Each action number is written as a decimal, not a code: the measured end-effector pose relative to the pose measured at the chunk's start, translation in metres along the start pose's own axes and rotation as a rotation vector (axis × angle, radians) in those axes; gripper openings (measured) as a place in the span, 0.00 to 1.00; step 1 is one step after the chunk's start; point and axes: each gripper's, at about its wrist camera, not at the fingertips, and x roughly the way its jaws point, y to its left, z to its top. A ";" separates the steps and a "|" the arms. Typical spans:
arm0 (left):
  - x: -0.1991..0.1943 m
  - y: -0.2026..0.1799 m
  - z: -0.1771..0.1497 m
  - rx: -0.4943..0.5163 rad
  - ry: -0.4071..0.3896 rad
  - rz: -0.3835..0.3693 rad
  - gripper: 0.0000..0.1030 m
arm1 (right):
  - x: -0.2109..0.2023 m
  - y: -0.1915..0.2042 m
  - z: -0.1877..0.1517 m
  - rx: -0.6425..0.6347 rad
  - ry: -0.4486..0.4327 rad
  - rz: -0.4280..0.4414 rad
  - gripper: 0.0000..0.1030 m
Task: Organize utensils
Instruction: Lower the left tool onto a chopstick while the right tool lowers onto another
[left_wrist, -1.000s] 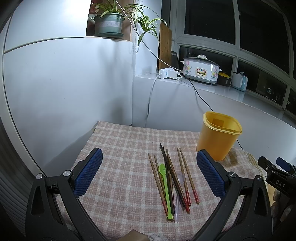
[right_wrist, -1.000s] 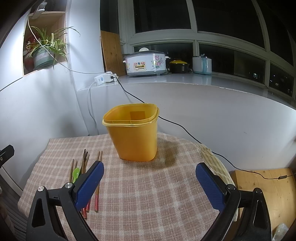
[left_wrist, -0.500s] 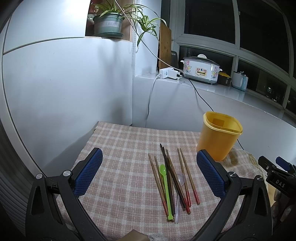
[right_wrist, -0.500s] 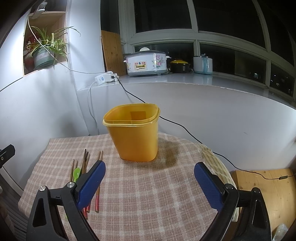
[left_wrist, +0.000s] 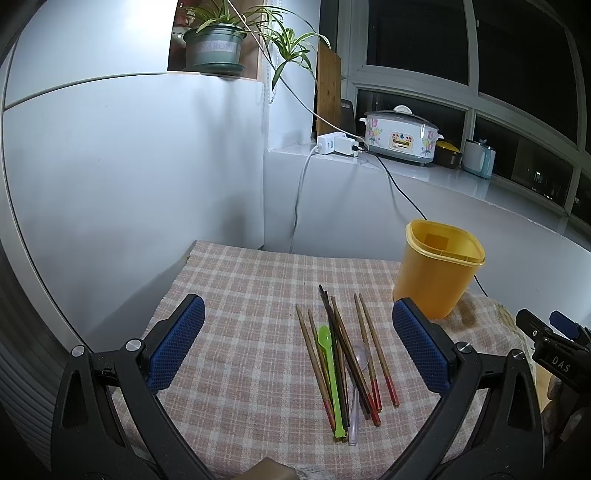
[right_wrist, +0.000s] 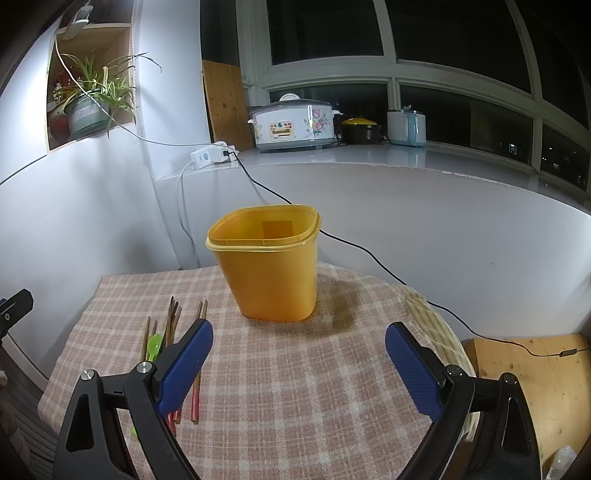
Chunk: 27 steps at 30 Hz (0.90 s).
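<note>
Utensils (left_wrist: 343, 365) lie in a loose, overlapping bundle on the checked tablecloth (left_wrist: 240, 295): wooden chopsticks with red ends, darker chopsticks, a green spoon (left_wrist: 328, 365) and a clear spoon (left_wrist: 360, 373), all flat and none yet lifted. Going left to right in the left wrist view, the left gripper (left_wrist: 297, 345) hovers above the cloth with its blue pads spread wide and nothing between them; the bundle sits ahead, toward its right finger. Further right stands the yellow container (left_wrist: 439, 269), upright and open-topped, near the chopstick tips but apart from them, and seemingly empty, though its floor is hidden. At the far right edge is the right gripper (right_wrist: 299, 365), likewise spread wide and holding nothing, facing the container.

The task looks barely begun. The risks, as I judge them: the pieces cross one another, so closing on one chopstick may drag or scatter its neighbours; thin round sticks lying flat may roll out of the pads; the light container could tip if a long stick is dropped in at a slant or the rim is bumped
</note>
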 end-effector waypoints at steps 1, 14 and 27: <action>0.000 0.001 0.001 0.000 0.001 -0.001 1.00 | 0.000 0.000 0.000 0.001 0.002 0.002 0.92; 0.030 0.013 -0.012 0.018 0.057 0.046 0.91 | 0.027 0.007 0.000 -0.025 0.067 0.095 0.83; 0.104 0.035 -0.042 -0.017 0.302 -0.079 0.50 | 0.095 0.048 -0.010 -0.100 0.270 0.241 0.56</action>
